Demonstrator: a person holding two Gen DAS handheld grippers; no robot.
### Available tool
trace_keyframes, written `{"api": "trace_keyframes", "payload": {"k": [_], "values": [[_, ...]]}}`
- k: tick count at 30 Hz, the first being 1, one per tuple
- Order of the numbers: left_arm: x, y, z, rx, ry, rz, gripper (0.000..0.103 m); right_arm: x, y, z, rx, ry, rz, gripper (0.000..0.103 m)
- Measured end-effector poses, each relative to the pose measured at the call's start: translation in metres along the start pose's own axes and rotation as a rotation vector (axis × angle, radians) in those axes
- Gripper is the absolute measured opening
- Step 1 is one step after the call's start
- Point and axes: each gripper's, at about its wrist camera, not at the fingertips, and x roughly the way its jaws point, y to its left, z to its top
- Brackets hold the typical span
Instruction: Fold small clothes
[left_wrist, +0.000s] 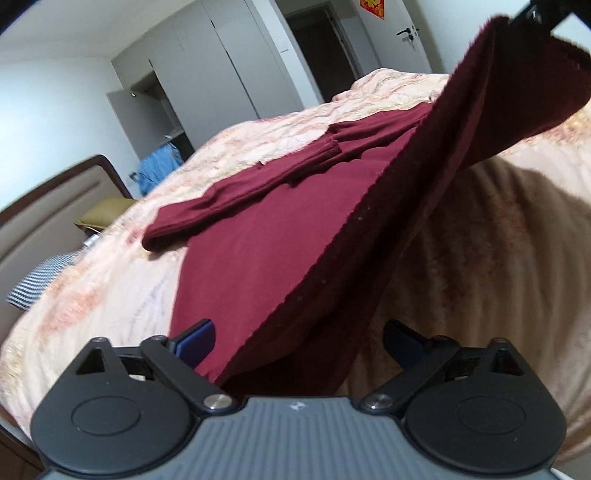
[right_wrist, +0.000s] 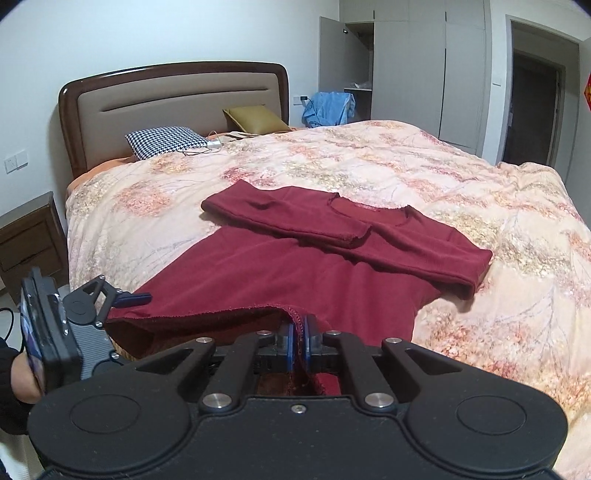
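Note:
A dark red long-sleeved top (right_wrist: 295, 266) lies on the bed with both sleeves folded across its chest. My right gripper (right_wrist: 300, 341) is shut on the top's bottom hem and holds it slightly lifted at the bed's near edge. My left gripper (left_wrist: 299, 339) is open, its jaws wide apart with the hem's left corner (left_wrist: 295, 321) lying between them. It also shows in the right wrist view (right_wrist: 125, 297) at the hem's left end. In the left wrist view the lifted hem stretches up to the right gripper (left_wrist: 532, 14) at the top right.
The bed has a floral peach quilt (right_wrist: 461, 192), a checked pillow (right_wrist: 166, 140), an olive cushion (right_wrist: 255, 118) and a padded headboard (right_wrist: 177, 96). A wooden nightstand (right_wrist: 29, 236) stands at the left. A wardrobe (right_wrist: 406, 66) and blue cloth (right_wrist: 328, 107) are behind.

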Motion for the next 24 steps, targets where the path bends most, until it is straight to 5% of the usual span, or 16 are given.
{"api": "trace_keyframes", "payload": {"k": [12,18,24], "values": [[-0.009,0.01,-0.025,0.095,-0.007,0.12,0.054,-0.008,0.001,-0.002,0.007,-0.016,-0.014,0.005],[-0.019,0.02,-0.032,0.11,-0.018,0.117,0.015,-0.01,0.004,-0.009,0.009,-0.023,-0.041,0.004],[-0.031,0.032,-0.025,0.134,-0.086,0.127,0.005,-0.015,0.016,-0.032,-0.053,-0.019,-0.118,0.004]]}}
